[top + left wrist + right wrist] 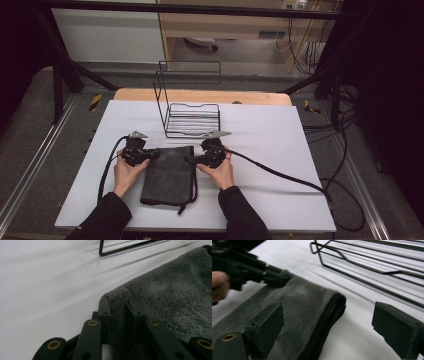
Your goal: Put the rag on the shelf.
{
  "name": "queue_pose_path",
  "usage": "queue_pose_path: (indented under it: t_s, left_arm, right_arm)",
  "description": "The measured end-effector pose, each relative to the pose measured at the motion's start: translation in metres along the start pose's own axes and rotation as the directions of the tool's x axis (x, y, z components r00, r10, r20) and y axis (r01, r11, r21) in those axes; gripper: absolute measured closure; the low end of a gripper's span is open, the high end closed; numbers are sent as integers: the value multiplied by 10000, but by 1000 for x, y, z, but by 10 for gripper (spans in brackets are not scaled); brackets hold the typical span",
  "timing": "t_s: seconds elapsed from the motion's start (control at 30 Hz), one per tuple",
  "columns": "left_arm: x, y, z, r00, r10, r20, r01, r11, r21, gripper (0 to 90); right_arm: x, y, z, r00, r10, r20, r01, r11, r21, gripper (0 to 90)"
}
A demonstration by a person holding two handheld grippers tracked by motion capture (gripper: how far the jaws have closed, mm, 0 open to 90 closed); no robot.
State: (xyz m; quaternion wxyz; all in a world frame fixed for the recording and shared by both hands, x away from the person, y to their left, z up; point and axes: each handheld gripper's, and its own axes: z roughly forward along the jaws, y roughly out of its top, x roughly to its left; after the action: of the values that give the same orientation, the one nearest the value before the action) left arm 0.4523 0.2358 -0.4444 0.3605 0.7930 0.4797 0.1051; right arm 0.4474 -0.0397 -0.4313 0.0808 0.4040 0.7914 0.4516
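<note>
A dark grey folded towel (167, 175) lies flat on the white table (270, 150) in front of the person. My left gripper (152, 154) is at the towel's far left corner, and in the left gripper view its jaws (117, 302) are shut on the fluffy edge of the towel (170, 295). My right gripper (192, 160) is at the far right corner. Its jaws (329, 312) stand wide open astride that corner of the towel (307, 297) without pressing on it. The left gripper (274, 277) shows across the towel in the right gripper view.
A black wire rack (192, 120) stands just beyond the towel, its base bars close to both grippers (367, 260) (120, 248). A black cable (280, 172) trails from the right gripper across the table's right side. White table stretches to left and right of the towel.
</note>
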Motion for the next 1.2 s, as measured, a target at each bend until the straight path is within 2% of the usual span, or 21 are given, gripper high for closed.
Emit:
queue_pose_path:
  t_s: [0.03, 0.1, 0.13, 0.27, 0.3, 0.33, 0.37, 0.53, 0.67, 0.83, 0.9, 1.03, 1.2]
  left_arm:
    - [0, 0, 0, 10000, 26, -6, -26, 10000, -6, 751]
    - [0, 0, 0, 10000, 26, 4, -26, 10000, -4, 750]
    - [0, 0, 0, 10000, 23, 14, -23, 10000, -4, 750]
    - [0, 0, 0, 10000, 44, 30, -44, 10000, -14, 748]
    - [0, 0, 0, 10000, 75, 23, -75, 10000, -27, 748]
    - [0, 0, 0, 10000, 75, 23, -75, 10000, -27, 747]
    - [0, 0, 0, 10000, 96, 15, -96, 9999, -35, 747]
    - [0, 0, 0, 9998, 180, -3, -180, 9998, -49, 744]
    - [-1, -1, 0, 9996, 257, -79, -258, 9996, -75, 744]
    - [0, -1, 0, 9996, 277, 2, -277, 9996, -89, 741]
    - [0, -1, 0, 9996, 297, 19, -297, 9995, -111, 741]
    - [1, -2, 0, 9994, 339, 77, -338, 9993, -168, 741]
    - [5, -3, 0, 9994, 86, 347, -79, 9997, -220, 746]
  right_arm:
    - [-2, 2, 8, 9999, -7, 147, 5, 9999, 150, 165]
    - [-3, 3, 11, 9998, 30, 212, -35, 9997, 230, 177]
    - [-5, 4, 17, 9994, 26, 357, -38, 9994, 336, 257]
    - [-8, 5, 24, 9988, 99, 471, -122, 9986, 505, 361]
    - [-9, 5, 26, 9983, -27, 579, -7, 9984, 572, 389]
    - [-9, 5, 26, 9983, -27, 579, -7, 9984, 572, 389]
    - [-11, 4, 29, 9986, -8, 530, -34, 9969, 788, 429]
    - [-12, 2, 32, 9995, -125, 300, 98, 9960, 893, 496]
    - [-13, 1, 35, 9996, 283, -42, -277, 9942, 1041, 590]
    - [-11, 0, 35, 9990, 440, -59, -432, 9938, 1028, 638]
    - [-10, -1, 35, 9975, 689, -134, -671, 9922, 1048, 692]
    - [-10, -1, 35, 9951, 964, -200, -936, 9894, 1111, 743]
    - [-12, 2, 35, 9906, 1335, -289, -1288, 9834, 1275, 778]
